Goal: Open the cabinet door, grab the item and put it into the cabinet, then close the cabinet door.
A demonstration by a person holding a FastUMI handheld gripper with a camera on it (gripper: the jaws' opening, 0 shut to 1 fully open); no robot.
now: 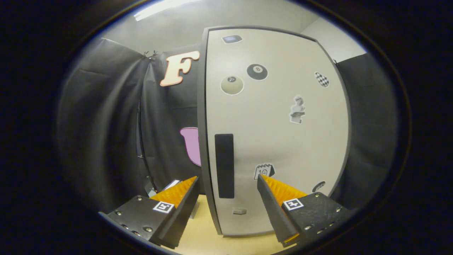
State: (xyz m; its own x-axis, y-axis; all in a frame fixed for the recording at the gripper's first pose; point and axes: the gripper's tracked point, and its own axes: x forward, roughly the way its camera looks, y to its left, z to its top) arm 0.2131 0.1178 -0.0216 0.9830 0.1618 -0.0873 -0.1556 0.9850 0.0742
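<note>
A: Entry: where is the tall white cabinet door with dark grey edging (283, 141)?

B: Upright, directly ahead of the tongs (227, 184), standing on the pale yellow surface (208, 237). Its long black rectangular handle (224, 165) runs vertically near the door's left edge, in line with the gap between the two fingers and just beyond their tips.

A: Tongs state?

B: Spread wide, holding nothing. One finger sits left of the door's edge, the other in front of the door face. Contact with the door: cannot tell.

A: Door face?

B: Stickers: a black eight-ball (257, 72), a cream ball (232, 85), a checkered oval (321, 79), a stone bust (297, 109), a calendar (264, 171) (partly behind the right fingertip).

A: Surroundings?

B: Black cloth booth wall (113, 124) to left and right.
</note>
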